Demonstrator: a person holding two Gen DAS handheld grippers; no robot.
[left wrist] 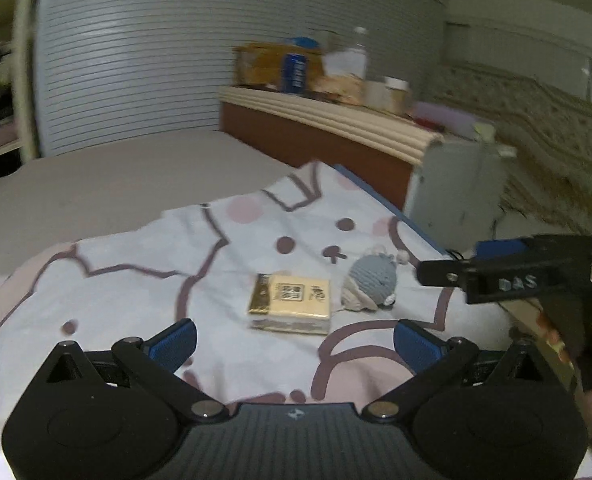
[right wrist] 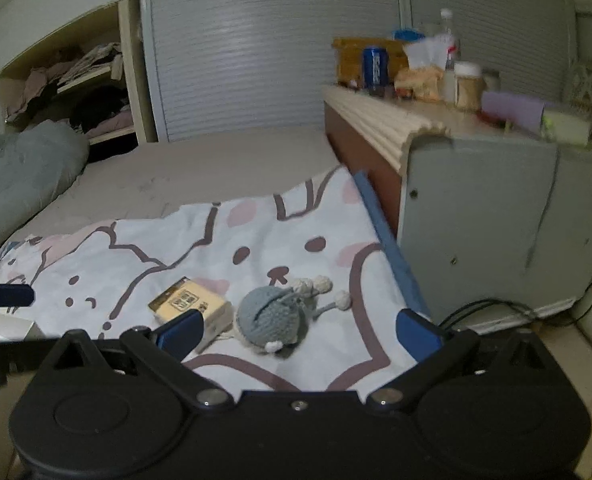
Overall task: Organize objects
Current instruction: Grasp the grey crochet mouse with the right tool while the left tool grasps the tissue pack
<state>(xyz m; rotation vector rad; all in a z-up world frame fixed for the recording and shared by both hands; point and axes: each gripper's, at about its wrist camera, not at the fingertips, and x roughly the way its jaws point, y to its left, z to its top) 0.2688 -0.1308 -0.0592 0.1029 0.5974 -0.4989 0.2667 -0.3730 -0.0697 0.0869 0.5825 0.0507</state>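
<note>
A small yellow box (left wrist: pixel 289 303) with a gold edge and dark print lies on a white cloth with a cartoon pattern (left wrist: pixel 143 264). A grey crocheted toy (left wrist: pixel 372 283) with cream pom-poms lies just right of the box. My left gripper (left wrist: pixel 296 342) is open and empty, a little short of the box. My right gripper (right wrist: pixel 300 330) is open and empty, with the toy (right wrist: pixel 269 318) between and just ahead of its fingers and the box (right wrist: pixel 191 306) by its left finger. The right gripper also shows in the left wrist view (left wrist: pixel 496 270).
A low wooden-sided shelf (right wrist: pixel 380 120) on the right carries a blue can (right wrist: pixel 375 66), a bottle (right wrist: pixel 447 36), a jar (right wrist: pixel 468 84), snack bags and a cardboard box. A grey panel (right wrist: pixel 496 220) and black cables (right wrist: pixel 496 308) lie right of the cloth. A grey pillow (right wrist: pixel 19 180) is far left.
</note>
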